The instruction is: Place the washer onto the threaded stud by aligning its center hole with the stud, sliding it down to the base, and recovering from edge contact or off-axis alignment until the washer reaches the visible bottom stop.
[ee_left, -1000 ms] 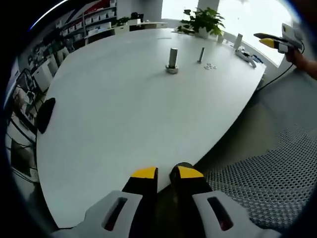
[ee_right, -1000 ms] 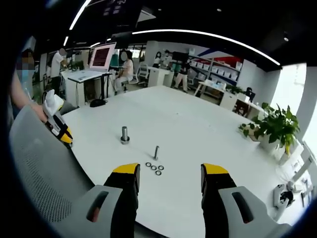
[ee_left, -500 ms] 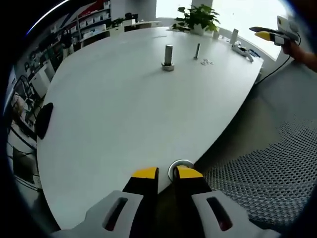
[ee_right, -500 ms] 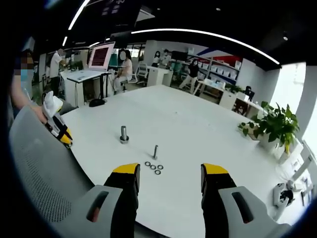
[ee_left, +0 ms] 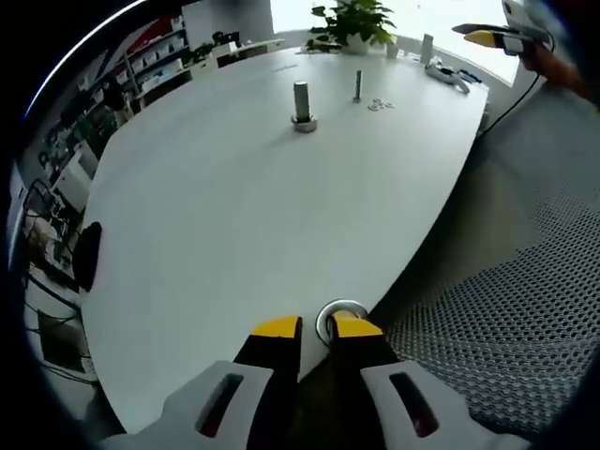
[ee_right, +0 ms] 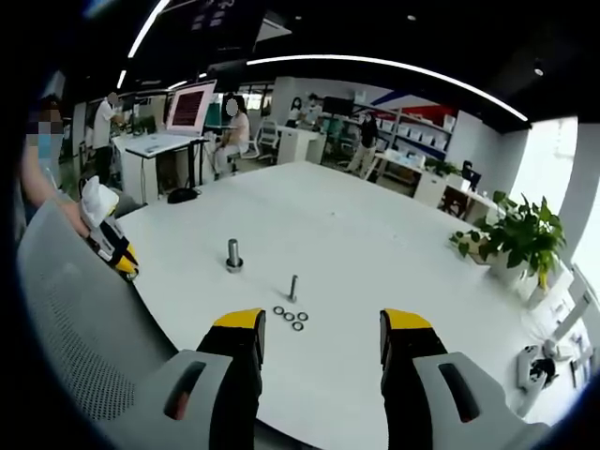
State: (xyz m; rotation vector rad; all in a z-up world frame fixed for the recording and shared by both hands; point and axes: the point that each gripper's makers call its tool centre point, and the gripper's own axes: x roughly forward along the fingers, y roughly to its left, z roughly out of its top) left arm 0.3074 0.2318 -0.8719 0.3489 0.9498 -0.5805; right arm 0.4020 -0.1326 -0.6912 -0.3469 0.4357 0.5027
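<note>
Washer [ee_left: 341,310] pinched at left tongs [ee_left: 307,327] tips.

White table [ee_left: 234,187] with a silver bolt [ee_left: 301,101] at 12 o'clock. Left gripper [ee_left: 309,328] has yellow tips on black jaws and grips a silver washer [ee_left: 339,311]. Grey mesh chair [ee_left: 506,328] at 4 o'clock. Right gripper [ee_right: 319,323] is yellow-tipped too; green plant [ee_right: 520,234] at 3 o'clock.
</note>
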